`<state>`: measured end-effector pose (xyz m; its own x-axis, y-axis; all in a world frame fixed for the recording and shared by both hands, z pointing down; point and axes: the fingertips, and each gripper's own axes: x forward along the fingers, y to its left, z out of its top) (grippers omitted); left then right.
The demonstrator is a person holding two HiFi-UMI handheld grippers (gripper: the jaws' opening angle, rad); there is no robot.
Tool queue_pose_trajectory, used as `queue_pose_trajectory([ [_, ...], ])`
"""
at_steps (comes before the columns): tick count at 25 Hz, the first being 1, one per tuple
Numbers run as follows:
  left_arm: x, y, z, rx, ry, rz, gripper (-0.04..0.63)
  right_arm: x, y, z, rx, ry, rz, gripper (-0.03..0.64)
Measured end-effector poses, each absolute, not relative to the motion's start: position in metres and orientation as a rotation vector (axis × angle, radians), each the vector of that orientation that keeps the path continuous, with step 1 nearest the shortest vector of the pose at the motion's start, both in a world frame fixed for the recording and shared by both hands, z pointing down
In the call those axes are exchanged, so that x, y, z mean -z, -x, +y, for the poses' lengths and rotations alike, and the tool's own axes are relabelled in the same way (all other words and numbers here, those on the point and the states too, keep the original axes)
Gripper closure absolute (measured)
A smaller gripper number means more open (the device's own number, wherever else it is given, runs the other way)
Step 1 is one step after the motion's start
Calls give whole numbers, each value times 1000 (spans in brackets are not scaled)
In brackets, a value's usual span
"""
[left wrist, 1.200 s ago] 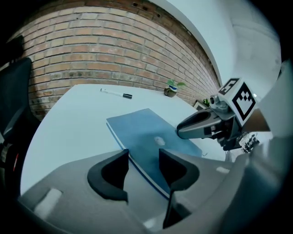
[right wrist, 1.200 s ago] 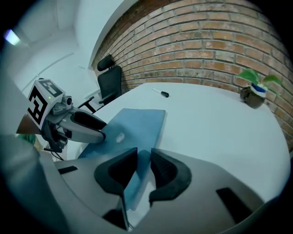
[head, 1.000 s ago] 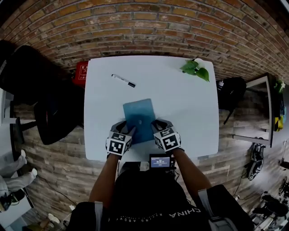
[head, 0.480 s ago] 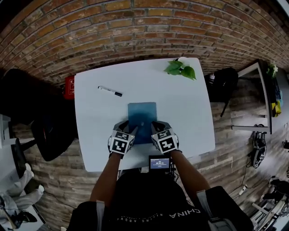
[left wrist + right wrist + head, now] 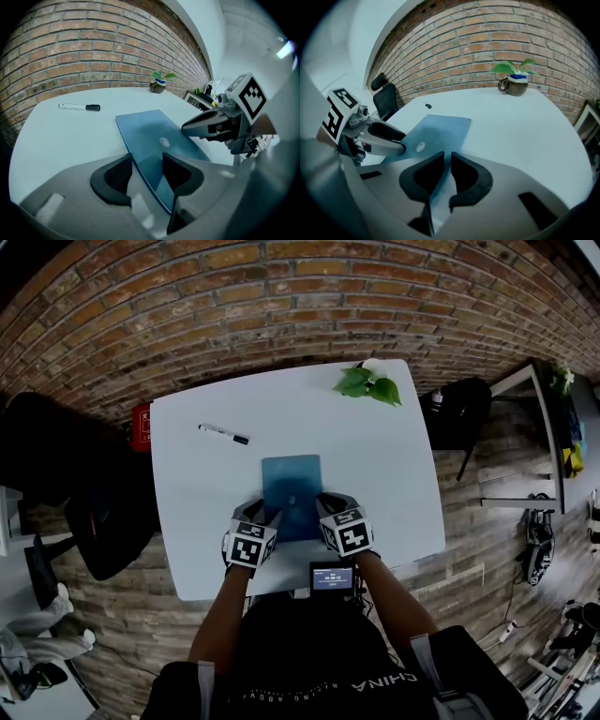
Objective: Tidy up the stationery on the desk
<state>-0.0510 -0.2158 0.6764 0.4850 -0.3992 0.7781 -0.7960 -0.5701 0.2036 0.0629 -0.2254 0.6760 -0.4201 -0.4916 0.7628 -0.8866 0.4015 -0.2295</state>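
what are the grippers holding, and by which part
Probably nothing: the near corners of the blue notebook lie between the jaws of the left gripper, apart, and the right gripper, which have just been opening.

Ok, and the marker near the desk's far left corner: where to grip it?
Probably mid-barrel on the marker, from straight above with the jaws across it: it lies flat, long and thin, on the desk with nothing close beside it.

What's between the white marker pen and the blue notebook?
Nothing; bare white desk separates the white marker pen from the flat blue notebook, in head view.
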Motion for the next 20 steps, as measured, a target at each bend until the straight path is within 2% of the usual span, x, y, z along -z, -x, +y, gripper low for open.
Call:
queue_pose_trajectory([
  [2, -677, 52, -210, -939, -2171, -977, 389, -678, -65, -223, -887, -1170, -2058, 532],
  [6, -678, 51, -203, -906, -2139, -982, 397, -681, -66, -217, -940, -1148, -2062, 507],
  [9, -679, 48, -199, -888, -2126, -968, 399, -682, -62, -214, -972, -1118, -2078, 463],
  [16, -667, 55, -206, -972, -2234, -1064, 405, -683, -60, -215, -934, -1117, -2075, 433],
  [20, -668, 41, -200, -1060, -2338, -998, 448, -684, -60, -215, -925, -1129, -2078, 433],
])
